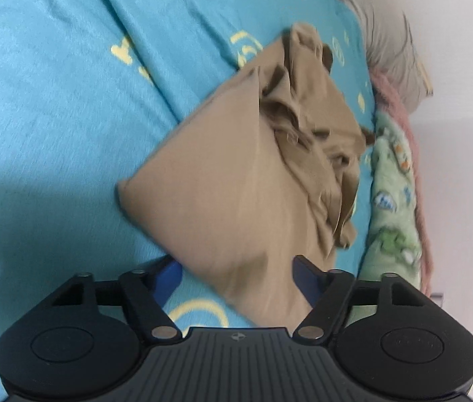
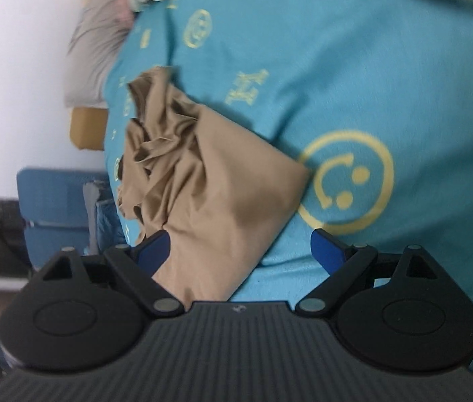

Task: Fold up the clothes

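A tan garment (image 1: 236,181) lies partly folded on the turquoise bedspread (image 1: 52,100), smooth on one side and bunched into wrinkles along the other. In the left wrist view its near corner reaches in between the blue fingers of my left gripper (image 1: 238,276), whose jaws stand apart without pressing on the cloth. The right wrist view shows the same garment (image 2: 209,184) with its near end beside the left-hand finger (image 2: 154,248) of my right gripper (image 2: 240,249). That gripper is wide open, mostly over bare bedspread (image 2: 387,83).
A green patterned blanket (image 1: 394,194) and a pink one (image 1: 400,110) lie along the bed's edge by the white wall, with a grey pillow (image 1: 387,40) beyond. Off the bed's side are a blue chair (image 2: 55,207) and a cardboard box (image 2: 87,129).
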A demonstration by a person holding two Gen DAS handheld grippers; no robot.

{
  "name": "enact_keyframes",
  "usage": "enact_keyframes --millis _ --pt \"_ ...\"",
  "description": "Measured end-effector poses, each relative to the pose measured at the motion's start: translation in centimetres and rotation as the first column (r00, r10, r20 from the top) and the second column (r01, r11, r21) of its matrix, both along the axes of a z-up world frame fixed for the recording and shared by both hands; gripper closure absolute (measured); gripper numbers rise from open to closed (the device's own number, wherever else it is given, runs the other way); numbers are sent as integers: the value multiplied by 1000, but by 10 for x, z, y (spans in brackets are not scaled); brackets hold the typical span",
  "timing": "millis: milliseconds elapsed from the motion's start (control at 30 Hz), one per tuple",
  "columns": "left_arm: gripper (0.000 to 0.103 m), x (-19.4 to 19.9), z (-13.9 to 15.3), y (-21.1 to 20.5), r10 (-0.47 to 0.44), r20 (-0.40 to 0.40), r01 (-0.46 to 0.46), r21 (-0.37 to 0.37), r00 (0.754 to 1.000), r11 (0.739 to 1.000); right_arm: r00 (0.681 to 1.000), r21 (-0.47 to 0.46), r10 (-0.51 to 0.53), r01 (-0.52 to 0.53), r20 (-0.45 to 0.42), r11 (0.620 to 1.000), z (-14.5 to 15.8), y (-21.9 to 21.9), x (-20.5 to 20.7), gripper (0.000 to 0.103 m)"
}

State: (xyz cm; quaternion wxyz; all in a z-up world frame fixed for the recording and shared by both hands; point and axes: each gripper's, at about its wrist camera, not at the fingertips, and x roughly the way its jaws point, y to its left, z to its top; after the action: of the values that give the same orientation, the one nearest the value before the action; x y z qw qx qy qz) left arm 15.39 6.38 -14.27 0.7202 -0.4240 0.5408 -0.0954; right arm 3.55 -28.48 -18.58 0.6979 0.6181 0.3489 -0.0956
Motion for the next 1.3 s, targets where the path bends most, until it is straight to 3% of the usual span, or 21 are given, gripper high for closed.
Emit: enact_keyframes --millis 67,133,267,467,500,600,833,933,1033,1167,1300 --pt "34 -1 -3 4 49 0 -49 -19 999 999 1000 13 -13 13 11 1000 -4 5 5 10" --pt "44 -4 -7 10 104 -14 -104 -35 995 994 999 4 -36 35 29 999 -5 9 8 10" --pt "45 -7 -10 21 190 -16 -191 -52 982 980 993 -10 -102 102 64 995 -7 12 9 11" --pt "44 -4 -11 22 188 -24 -189 -49 982 981 992 -74 -120 122 29 990 -10 5 15 59" --pt "44 -5 -11 23 188 -25 -189 -50 982 981 993 -95 -114 115 13 989 -9 5 17 78" --pt "42 -6 -12 24 186 -25 -188 -58 982 981 995 -146 -90 95 45 985 -2 6 19 89" --pt "39 -4 -15 17 128 -37 -131 -97 991 987 967 -202 -14 68 255 977 35 8 19 92" --pt "35 1 -18 3 39 -42 -45 -151 998 988 952 -201 -4 68 307 977 43 8 21 92" --pt "42 1 -17 -4 15 -30 -19 -124 999 992 947 -201 -8 76 320 977 46 6 22 93" --pt "49 0 -12 18 156 1 -155 -120 988 981 949 -179 -37 97 312 979 46 1 22 93" --pt "78 1 -10 29 219 17 -215 -138 976 967 950 -194 -30 94 310 976 46 2 20 93"
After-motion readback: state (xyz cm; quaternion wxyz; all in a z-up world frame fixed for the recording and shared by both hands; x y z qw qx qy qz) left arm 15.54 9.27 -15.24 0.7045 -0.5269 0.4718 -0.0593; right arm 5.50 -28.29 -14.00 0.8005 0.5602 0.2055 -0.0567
